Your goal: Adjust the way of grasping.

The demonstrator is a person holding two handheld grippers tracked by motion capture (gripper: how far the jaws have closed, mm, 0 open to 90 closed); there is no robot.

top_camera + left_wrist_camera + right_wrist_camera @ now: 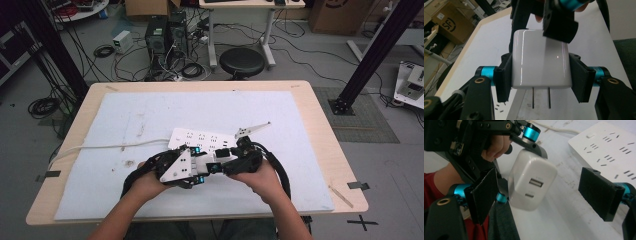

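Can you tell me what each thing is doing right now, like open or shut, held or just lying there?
White charger: held off the table, prongs bare, nothing plugged into its ports.
Left gripper: shut on the charger's sides.
Right gripper: open, a pad on each side of the charger.
Power strip: lying flat on the mat, sockets empty.

A cardboard box (447, 21) beside the table bore a round black logo with letters that looked like "SF", tilted. No other lettering anywhere could be read clearly.
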